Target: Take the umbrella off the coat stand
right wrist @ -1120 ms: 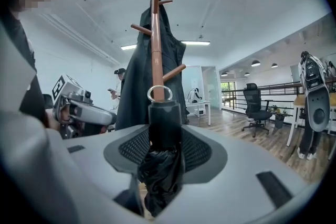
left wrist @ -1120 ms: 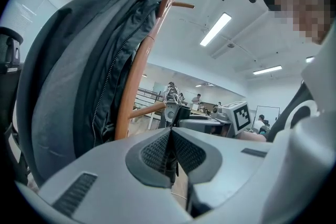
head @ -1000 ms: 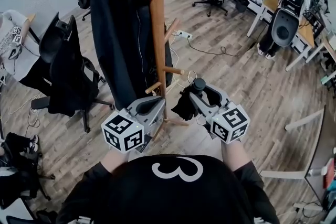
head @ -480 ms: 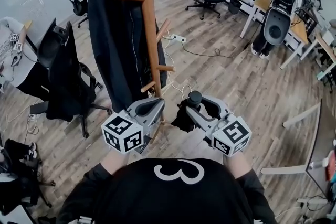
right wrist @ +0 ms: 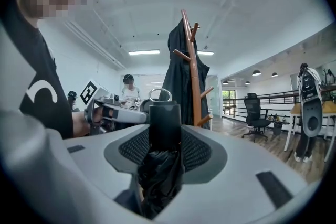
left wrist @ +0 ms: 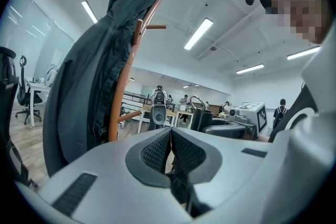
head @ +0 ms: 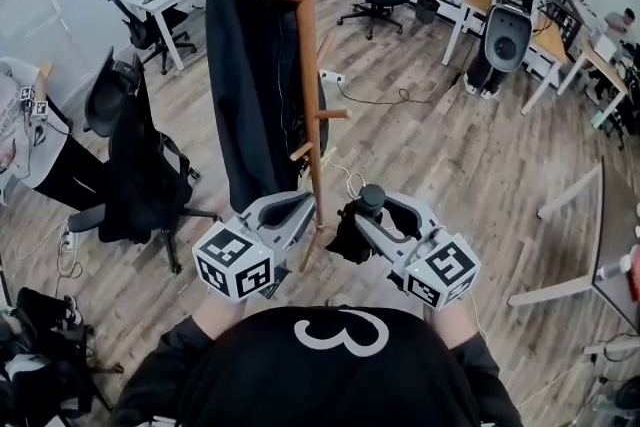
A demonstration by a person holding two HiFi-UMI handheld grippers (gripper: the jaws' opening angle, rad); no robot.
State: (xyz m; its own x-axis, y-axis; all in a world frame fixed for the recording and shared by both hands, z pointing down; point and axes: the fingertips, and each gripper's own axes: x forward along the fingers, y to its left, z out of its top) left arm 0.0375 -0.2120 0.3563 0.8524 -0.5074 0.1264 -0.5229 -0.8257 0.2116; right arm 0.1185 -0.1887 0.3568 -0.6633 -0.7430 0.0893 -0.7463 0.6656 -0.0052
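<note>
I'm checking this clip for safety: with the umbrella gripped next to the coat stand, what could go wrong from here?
1. The umbrella's ring could hook a lower peg, since the right hand-held gripper holds the umbrella close to the coat stand.
2. The shut, empty left hand-held gripper sits right beside the stand; a bump might rock it and its hanging coat.

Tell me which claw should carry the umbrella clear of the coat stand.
Right. The right claw is shut on the umbrella by its handle, just beside the coat stand. The left claw is shut with nothing between its pads.
</note>
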